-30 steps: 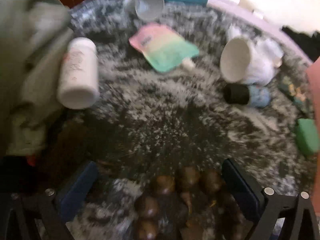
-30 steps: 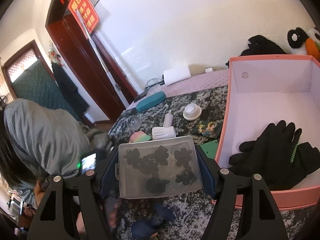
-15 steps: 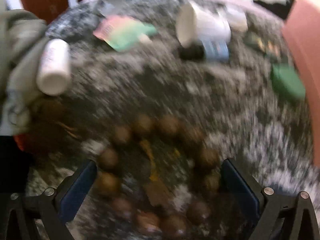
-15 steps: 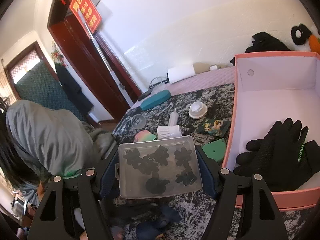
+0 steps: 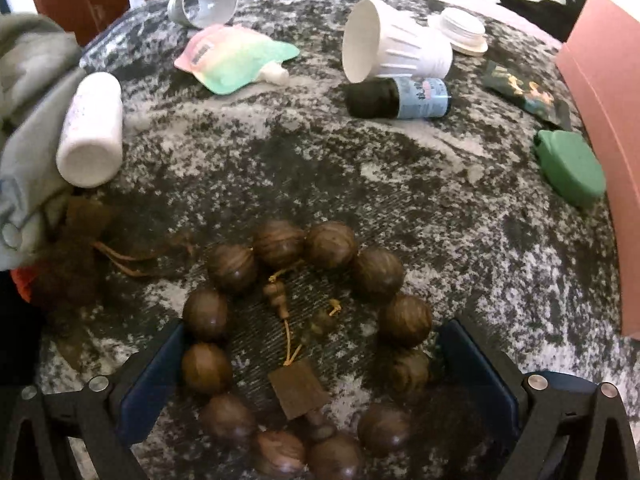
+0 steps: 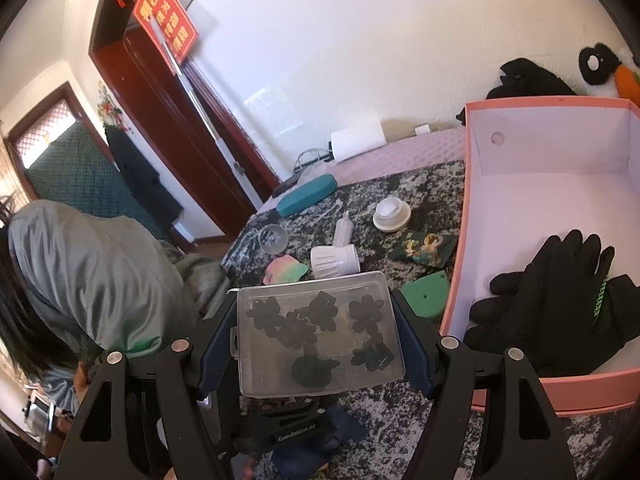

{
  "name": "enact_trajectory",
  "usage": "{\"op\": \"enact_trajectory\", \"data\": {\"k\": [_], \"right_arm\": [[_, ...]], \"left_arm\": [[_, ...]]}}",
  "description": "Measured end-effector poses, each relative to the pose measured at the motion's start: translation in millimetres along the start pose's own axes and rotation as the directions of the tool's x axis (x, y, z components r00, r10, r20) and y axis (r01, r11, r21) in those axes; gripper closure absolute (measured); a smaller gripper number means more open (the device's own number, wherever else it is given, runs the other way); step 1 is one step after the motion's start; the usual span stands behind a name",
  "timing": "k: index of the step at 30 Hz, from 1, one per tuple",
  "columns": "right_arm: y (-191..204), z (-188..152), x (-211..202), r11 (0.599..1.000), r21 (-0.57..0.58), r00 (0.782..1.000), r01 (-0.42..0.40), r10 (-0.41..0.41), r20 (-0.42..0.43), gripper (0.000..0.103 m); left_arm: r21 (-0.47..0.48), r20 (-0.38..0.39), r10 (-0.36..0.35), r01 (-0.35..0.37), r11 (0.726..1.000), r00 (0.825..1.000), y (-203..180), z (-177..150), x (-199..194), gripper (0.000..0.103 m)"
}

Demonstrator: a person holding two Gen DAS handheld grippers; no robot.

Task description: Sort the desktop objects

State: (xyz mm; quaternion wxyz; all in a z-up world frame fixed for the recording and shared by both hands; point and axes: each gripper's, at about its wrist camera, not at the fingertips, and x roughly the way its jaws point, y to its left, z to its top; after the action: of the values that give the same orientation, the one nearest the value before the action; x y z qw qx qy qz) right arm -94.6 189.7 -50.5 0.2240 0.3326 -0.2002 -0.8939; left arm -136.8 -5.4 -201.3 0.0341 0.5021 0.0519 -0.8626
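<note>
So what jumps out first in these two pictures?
A ring of big wooden beads lies on the mottled cloth, right between the open left tool. The right tool grips a clear box of dark shapes, and black gloves lie in the pink box beside it.

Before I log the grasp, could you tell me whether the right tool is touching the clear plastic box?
Touching. In the right wrist view, the right tool has both blue pads pressed flat against the side walls of the clear plastic box, which it holds lifted above the table.
</note>
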Motion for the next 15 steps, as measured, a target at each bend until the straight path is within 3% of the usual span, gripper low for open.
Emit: {"op": "enact_trajectory", "data": {"k": [2,4,6,7,8,10,15], "right_arm": [[0.7,-0.2,0.1,1.0,0.0,1.0,0.001,-0.001,-0.002,0.028],[0.7,0.0,-0.9,1.0,0.005,1.0,-0.005,0.005,0.001,0.028],[0.5,0.3,-2.2,1.0,0.01,1.0,-0.014,0.014,0.003,0.028],[0.8,0.4,-2.8,1.0,0.008,1.0,-0.015,0.015,0.004,0.028],[1.3,0.4,-3.5,1.0,0.006,1.0,-0.015,0.015,0.005,0.028],[1.7,0.4,-4.5,1.0,0.001,1.0,-0.014,0.014,0.005,0.028],[-2.3,3.3,-7.7,1.0,0.01,1.0,-0.016,0.016,0.017,0.028]], "left_arm": [[-0.011,0.087,0.009,-0.008,1.0,0.996,-1.7,-0.5,3.5,0.001],[-0.006,0.152,0.055,-0.055,0.998,0.987,-11.4,4.2,6.4,0.014],[0.076,0.206,-0.002,-0.014,0.997,0.979,-32.2,14.2,-1.0,0.066],[0.101,0.218,-0.008,-0.014,0.995,0.976,-41.8,17.7,-2.5,0.07],[0.128,0.219,0.001,-0.029,0.991,0.976,-51.3,20.0,-1.6,0.084],[0.161,0.234,0.032,-0.071,0.984,0.972,-61.9,20.6,-2.5,0.085],[0.126,0.25,-0.038,0.007,0.992,0.968,-52.8,17.9,-19.4,0.086]]}}
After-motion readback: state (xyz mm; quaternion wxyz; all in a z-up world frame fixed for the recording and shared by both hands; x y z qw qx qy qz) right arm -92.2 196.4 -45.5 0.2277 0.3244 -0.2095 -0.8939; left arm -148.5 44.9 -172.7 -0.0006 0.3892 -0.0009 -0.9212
